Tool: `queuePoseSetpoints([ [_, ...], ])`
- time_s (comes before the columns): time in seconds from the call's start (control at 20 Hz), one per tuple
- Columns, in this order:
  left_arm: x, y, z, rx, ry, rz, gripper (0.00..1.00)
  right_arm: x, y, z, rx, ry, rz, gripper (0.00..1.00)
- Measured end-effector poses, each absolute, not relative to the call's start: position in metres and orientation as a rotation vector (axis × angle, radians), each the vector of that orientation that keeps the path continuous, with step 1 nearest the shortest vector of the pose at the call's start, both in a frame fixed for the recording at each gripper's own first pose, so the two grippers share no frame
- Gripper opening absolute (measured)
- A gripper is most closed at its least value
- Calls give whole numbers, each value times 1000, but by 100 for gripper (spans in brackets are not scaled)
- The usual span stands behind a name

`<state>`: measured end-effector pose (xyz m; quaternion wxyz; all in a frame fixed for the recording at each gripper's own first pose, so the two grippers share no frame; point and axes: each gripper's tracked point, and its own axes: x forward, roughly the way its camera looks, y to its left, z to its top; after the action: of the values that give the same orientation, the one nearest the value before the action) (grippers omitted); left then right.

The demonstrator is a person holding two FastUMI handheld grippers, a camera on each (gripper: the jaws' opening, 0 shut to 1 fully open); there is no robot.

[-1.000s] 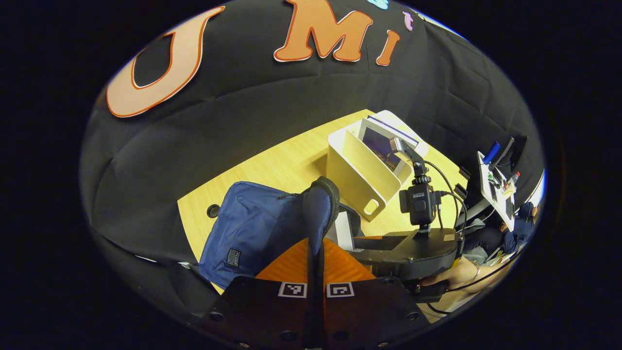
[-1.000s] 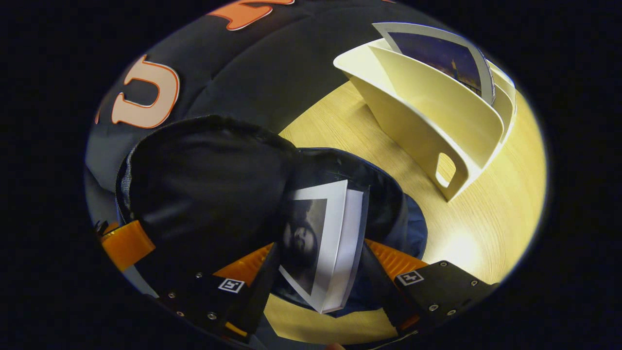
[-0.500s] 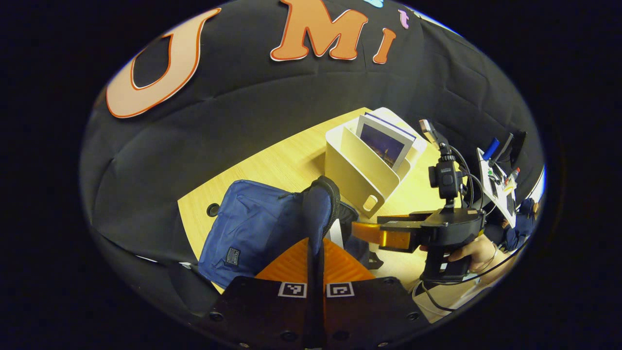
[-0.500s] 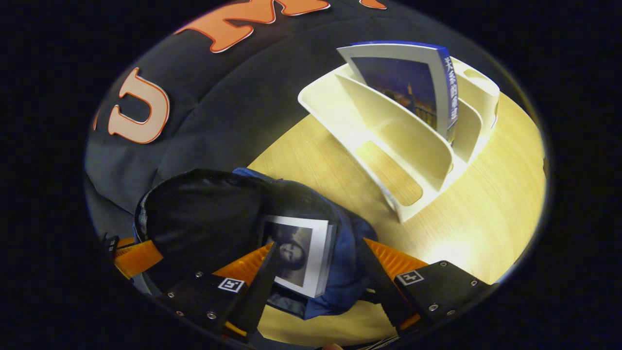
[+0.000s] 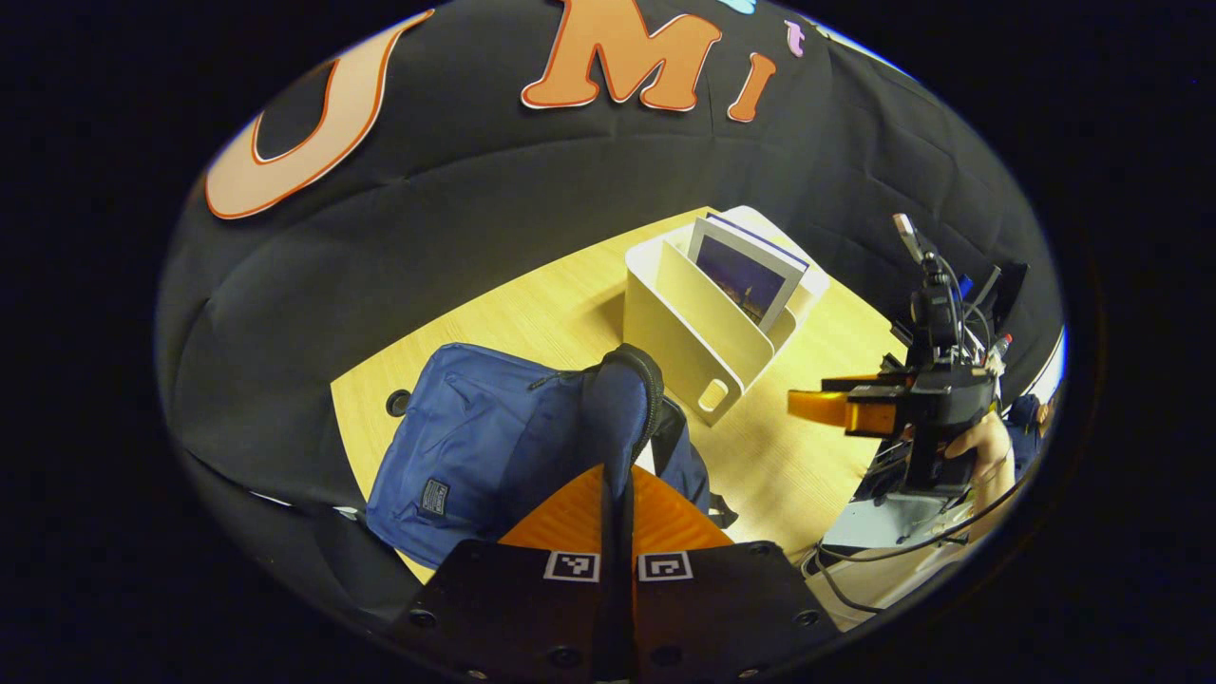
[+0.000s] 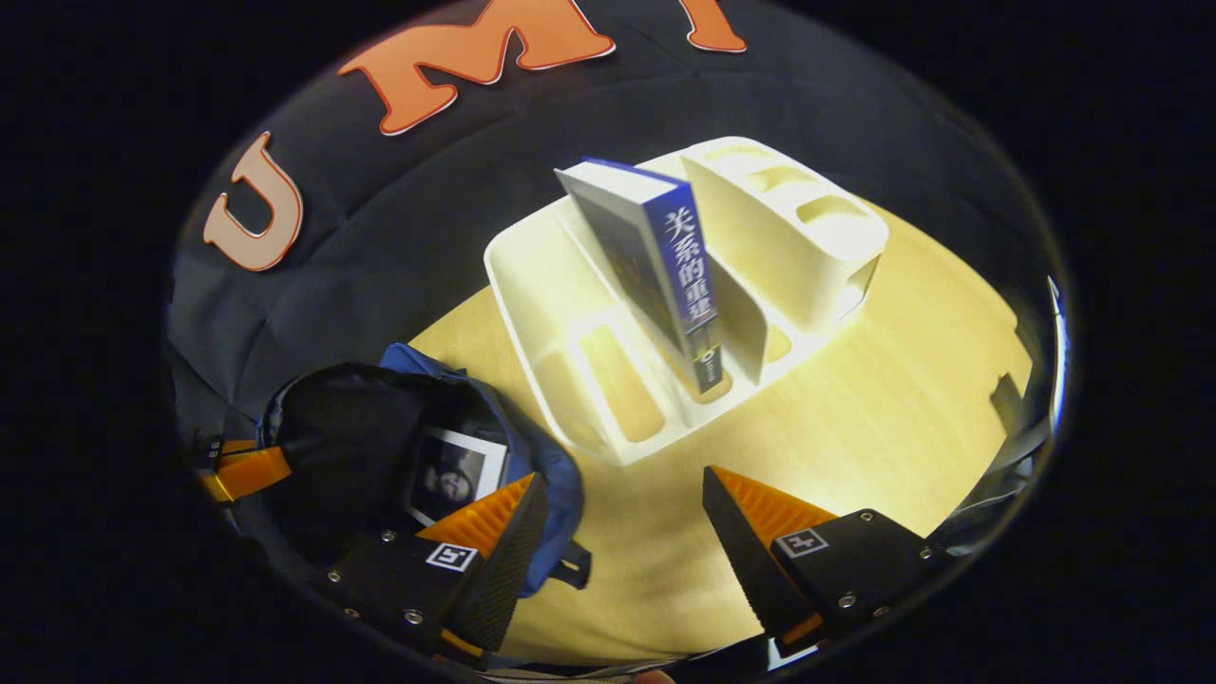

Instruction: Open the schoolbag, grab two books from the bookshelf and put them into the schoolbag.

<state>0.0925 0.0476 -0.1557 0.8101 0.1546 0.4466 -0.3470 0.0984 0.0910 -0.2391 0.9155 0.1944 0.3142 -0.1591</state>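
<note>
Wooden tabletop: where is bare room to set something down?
Free: the light wooden tabletop right of the cream plastic book rack, and the strip between it and the open blue fabric schoolbag. Crowded: the schoolbag's mouth.

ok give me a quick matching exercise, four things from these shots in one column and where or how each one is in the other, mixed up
1. schoolbag
2. blue book
3. grey book
4. right tongs

a. open, holding nothing
b. standing in the rack
c. lying inside the bag
d. its rim pinched by the left tongs

Pairs: 1-d, 2-b, 3-c, 4-a
</note>
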Motion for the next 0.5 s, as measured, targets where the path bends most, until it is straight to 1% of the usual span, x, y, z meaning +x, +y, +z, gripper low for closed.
queuePoseSetpoints([
  [0.25, 88, 42, -166, 306, 972, -750, 1, 86, 35, -182, 155, 664, -351, 97],
  [0.5, 81, 35, -181, 302, 981, -761, 1, 121, 11, -115, 20, 662, -303, 97],
])
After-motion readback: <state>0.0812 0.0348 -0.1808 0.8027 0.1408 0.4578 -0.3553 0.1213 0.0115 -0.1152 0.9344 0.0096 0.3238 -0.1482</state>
